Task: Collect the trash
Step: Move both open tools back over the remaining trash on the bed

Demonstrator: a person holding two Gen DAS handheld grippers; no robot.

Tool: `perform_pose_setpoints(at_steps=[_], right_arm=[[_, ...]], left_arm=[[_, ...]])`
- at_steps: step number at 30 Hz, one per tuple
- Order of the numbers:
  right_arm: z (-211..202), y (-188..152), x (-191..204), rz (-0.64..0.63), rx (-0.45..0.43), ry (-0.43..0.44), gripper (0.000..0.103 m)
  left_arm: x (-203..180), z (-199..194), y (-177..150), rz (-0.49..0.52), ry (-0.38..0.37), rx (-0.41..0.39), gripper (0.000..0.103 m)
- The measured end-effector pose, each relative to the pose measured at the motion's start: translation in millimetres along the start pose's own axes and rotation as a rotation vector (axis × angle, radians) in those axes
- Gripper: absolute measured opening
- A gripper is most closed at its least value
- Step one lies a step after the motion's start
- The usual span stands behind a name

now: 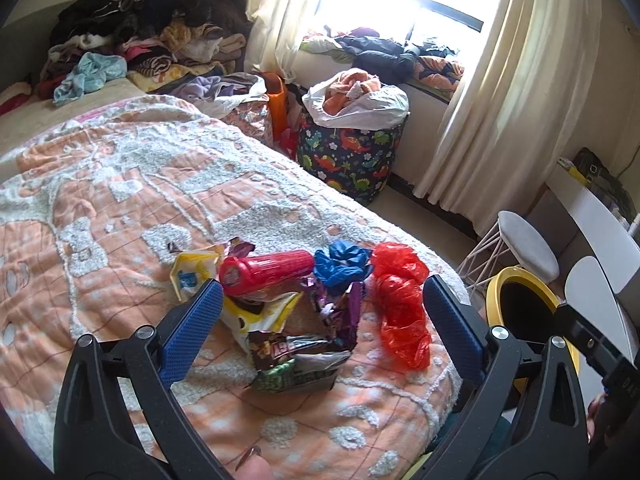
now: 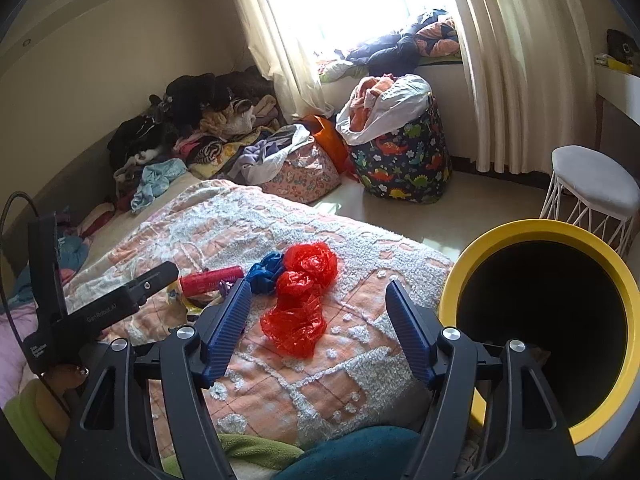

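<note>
Trash lies in a heap on the bed's orange and white blanket (image 1: 120, 208). It holds a red tube can (image 1: 266, 272), a yellow wrapper (image 1: 192, 274), foil snack bags (image 1: 300, 344), a crumpled blue bag (image 1: 340, 266) and a red plastic bag (image 1: 400, 304). My left gripper (image 1: 320, 312) is open above the snack bags, touching nothing. My right gripper (image 2: 318, 316) is open over the red plastic bag (image 2: 300, 300), empty. The yellow-rimmed bin (image 2: 552, 320) stands beside the bed at the right, its dark mouth open. The can (image 2: 210, 280) and blue bag (image 2: 266, 270) also show there.
A dinosaur-print laundry basket (image 1: 352, 156) full of clothes stands by the window. Clothes are piled on the bed's far end (image 1: 140, 36). A white stool (image 2: 592, 184) stands near the bin. A white desk (image 1: 592, 216) is at the right. Curtains (image 2: 520, 60) hang behind.
</note>
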State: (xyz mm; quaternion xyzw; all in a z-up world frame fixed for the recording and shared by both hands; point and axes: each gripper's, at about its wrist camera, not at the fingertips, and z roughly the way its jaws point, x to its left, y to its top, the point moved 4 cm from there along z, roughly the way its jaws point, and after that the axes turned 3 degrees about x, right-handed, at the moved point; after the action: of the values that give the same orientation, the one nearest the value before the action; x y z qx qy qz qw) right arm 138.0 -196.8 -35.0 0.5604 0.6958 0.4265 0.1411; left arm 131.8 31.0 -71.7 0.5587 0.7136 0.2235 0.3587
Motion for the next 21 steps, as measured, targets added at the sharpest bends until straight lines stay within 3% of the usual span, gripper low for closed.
perform_pose_setpoints(at_steps=[8,16,21], right_arm=[[20.6,-11.9,6.7,-0.008,0.072,-0.005,0.067],[39.5,-10.3,7.3,0.03,0.127,0.013,0.067],[56.3,-9.6,7.4,0.054,0.167,0.024,0.067]], left_arm=[[24.2,3.5,-17.7,0.009,0.015,0.05,0.092],[30.9,16.0,-40.9,0.027,-0.036,0.128,0.092],[28.3,21.5,-49.2,0.034,-0.061,0.159,0.085]])
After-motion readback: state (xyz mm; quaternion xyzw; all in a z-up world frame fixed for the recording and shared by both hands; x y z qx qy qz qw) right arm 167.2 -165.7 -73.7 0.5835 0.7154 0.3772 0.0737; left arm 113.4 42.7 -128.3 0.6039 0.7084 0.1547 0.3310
